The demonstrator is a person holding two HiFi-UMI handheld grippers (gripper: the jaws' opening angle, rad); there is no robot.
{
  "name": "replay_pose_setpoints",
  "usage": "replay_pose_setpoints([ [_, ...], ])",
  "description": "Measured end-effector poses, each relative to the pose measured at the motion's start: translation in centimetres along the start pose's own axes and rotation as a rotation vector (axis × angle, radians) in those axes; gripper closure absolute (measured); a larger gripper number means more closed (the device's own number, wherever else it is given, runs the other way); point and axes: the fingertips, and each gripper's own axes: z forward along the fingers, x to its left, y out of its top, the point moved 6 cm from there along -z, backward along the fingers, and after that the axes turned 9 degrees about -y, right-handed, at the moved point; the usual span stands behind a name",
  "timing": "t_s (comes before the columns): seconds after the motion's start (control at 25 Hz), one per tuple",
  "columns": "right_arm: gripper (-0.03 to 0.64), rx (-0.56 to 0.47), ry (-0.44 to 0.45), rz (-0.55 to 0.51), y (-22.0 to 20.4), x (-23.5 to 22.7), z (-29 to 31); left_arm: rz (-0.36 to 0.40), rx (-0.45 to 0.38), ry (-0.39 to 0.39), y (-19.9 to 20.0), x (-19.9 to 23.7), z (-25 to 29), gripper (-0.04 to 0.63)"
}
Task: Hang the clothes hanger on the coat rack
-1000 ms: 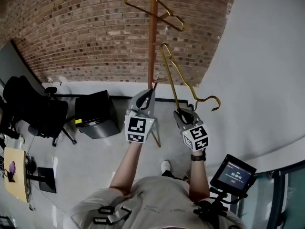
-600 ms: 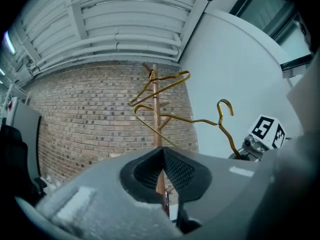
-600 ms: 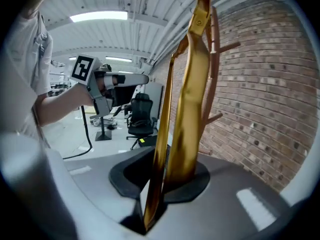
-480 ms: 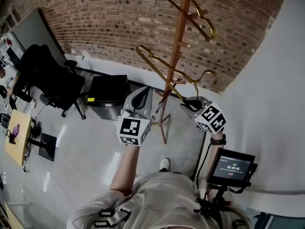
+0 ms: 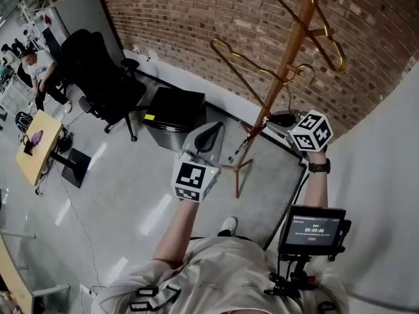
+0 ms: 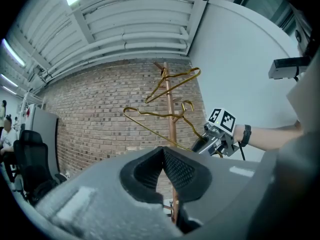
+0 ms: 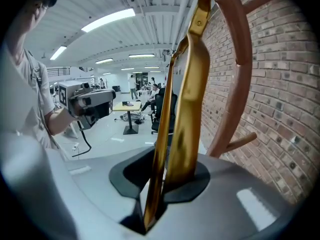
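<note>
Clothes hanger (image 7: 187, 109), gold wire: clamped in right tongs (image 7: 165, 184), held up beside coat rack (image 6: 171, 134), likely to bring its hook onto a peg; left tongs (image 6: 162, 171) together, empty.

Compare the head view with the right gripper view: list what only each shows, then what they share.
Head view only: the black box-shaped cabinet on the floor and the small black screen. Right gripper view only: the grip itself, the right gripper shut on the gold metal clothes hanger. Both: the copper-coloured coat rack pole, the red brick wall, the left gripper.
</note>
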Motion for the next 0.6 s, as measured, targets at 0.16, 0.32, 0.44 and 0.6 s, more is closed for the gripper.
replay_pose_setpoints([
  [0.16,0.551,-0.024,0.053,0.056,0.1,-1.6,1.8,-0.002,0.034,0.021,-0.8,0.3,-0.2,0.595],
  [0.32,0.532,0.096,-0.077,0.093,-1.9,-1.3,3.7,-0.001,0.067,-0.008,-1.5,0.5,-2.1,0.595],
  [0.44,0.535,0.082,-0.178,0.124,-1.8,-1.0,4.6,-0.006,0.083,-0.018,-1.9,0.9,-3.7,0.595],
  [0.6,0.449,0.072,-0.466,0.020,-2.0,-0.9,3.2,-0.027,0.086,-0.053,-2.5,1.1,-5.2,0.595],
])
